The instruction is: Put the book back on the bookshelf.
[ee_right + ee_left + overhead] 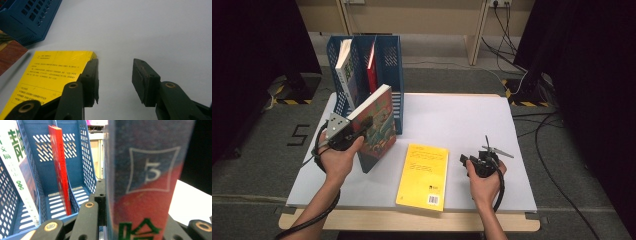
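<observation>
My left gripper (362, 127) is shut on a blue-and-red illustrated book (377, 127), held upright and tilted in front of the blue file rack (387, 55). In the left gripper view the book's spine (147, 177), marked 3, sits clamped between the jaws. Inside the rack lean a white-and-green book (344, 67) (15, 170) in the left slot and a thin red book (371, 65) (60, 167) in the middle slot; the right slot is empty. A yellow book (423, 176) (50, 75) lies flat on the table. My right gripper (466, 160) (115, 80) rests open just right of it.
The white table top (452, 120) has bare room to the right and behind the yellow book. Its wooden front edge (412, 220) runs along the bottom. Cables (542, 135) lie on the grey floor to the right, and dark curtains (582, 75) stand at both sides.
</observation>
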`<state>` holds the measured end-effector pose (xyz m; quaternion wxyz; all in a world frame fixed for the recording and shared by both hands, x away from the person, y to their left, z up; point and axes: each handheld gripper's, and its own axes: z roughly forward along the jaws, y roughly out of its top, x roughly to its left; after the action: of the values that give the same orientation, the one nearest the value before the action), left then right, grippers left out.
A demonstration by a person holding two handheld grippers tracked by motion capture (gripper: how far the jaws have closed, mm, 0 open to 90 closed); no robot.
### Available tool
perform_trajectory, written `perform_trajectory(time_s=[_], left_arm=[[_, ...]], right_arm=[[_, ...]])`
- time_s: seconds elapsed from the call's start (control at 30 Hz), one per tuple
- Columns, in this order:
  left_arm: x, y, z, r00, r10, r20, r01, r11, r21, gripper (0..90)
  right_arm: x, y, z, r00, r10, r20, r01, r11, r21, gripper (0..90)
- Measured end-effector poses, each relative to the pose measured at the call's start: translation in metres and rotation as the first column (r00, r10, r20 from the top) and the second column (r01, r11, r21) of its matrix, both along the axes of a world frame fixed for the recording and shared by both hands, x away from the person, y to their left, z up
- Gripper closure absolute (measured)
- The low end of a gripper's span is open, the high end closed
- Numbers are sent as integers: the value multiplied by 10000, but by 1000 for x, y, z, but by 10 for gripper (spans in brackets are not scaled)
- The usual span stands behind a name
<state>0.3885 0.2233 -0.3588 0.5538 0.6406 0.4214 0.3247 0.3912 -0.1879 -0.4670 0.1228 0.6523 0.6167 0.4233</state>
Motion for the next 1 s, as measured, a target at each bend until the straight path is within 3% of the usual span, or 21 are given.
perform_trajectory(time_s=[1.0], left_arm=[[9,6,35,9995,47,313,-36,9994,-347,741]], right_arm=[[0,0,-1,10000,-23,-84,23,10000,65,573]])
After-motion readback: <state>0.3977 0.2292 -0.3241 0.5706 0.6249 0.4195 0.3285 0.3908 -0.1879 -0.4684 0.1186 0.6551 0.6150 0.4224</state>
